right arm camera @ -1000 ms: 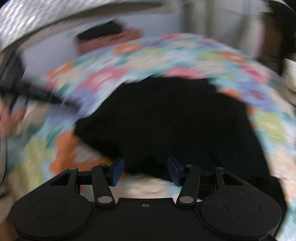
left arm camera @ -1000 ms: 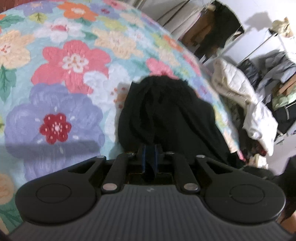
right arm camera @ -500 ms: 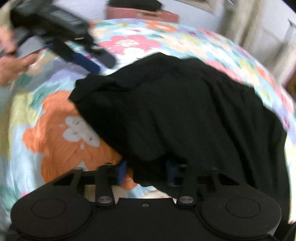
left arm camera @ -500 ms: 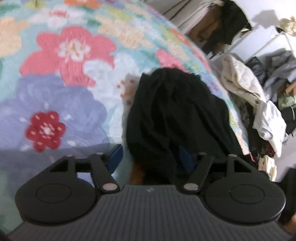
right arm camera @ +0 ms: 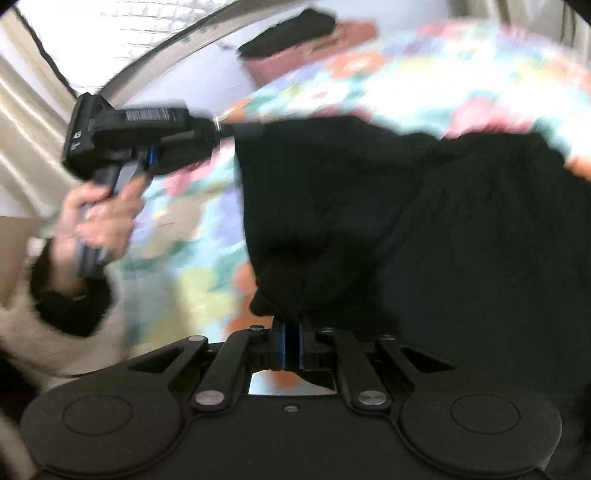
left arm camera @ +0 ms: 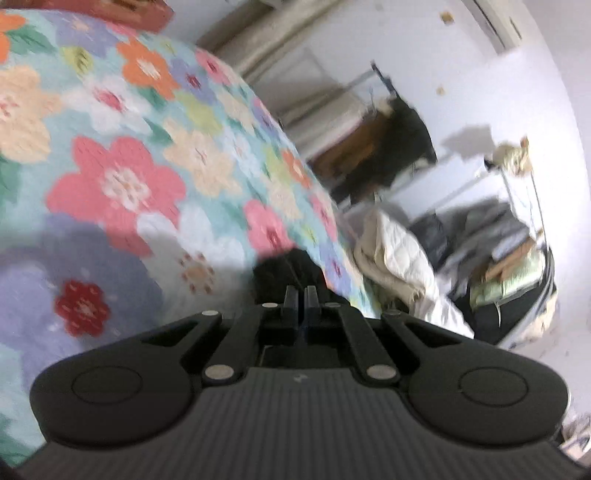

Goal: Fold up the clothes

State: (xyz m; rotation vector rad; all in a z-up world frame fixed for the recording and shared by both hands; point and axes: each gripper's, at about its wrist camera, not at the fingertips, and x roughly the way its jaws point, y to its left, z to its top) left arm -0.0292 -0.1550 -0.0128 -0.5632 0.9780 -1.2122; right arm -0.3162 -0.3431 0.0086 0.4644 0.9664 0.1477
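Note:
A black garment (right arm camera: 424,229) hangs spread above the flower-print bed cover (left arm camera: 140,155), held by two of its edges. My right gripper (right arm camera: 291,332) is shut on a bunched lower edge of it, the blue pads pressed together. My left gripper (left arm camera: 300,299) is shut too, and a little black cloth (left arm camera: 284,266) shows just past its fingertips. In the right wrist view the left gripper (right arm camera: 221,127) pinches the garment's upper left corner, held by a person's hand (right arm camera: 99,218). Most of the garment is out of the left wrist view.
Beside the bed on the right lies a pile of white quilt and clothes (left arm camera: 402,262). Behind it a dark garment (left arm camera: 402,147) hangs on a rack. A black item (right arm camera: 291,29) rests on the reddish headboard (right arm camera: 295,62) at the far end.
Both grippers stood open around the garment's edge half a second ago and have since shut on it. They have lifted it, and the cloth now hangs stretched between them.

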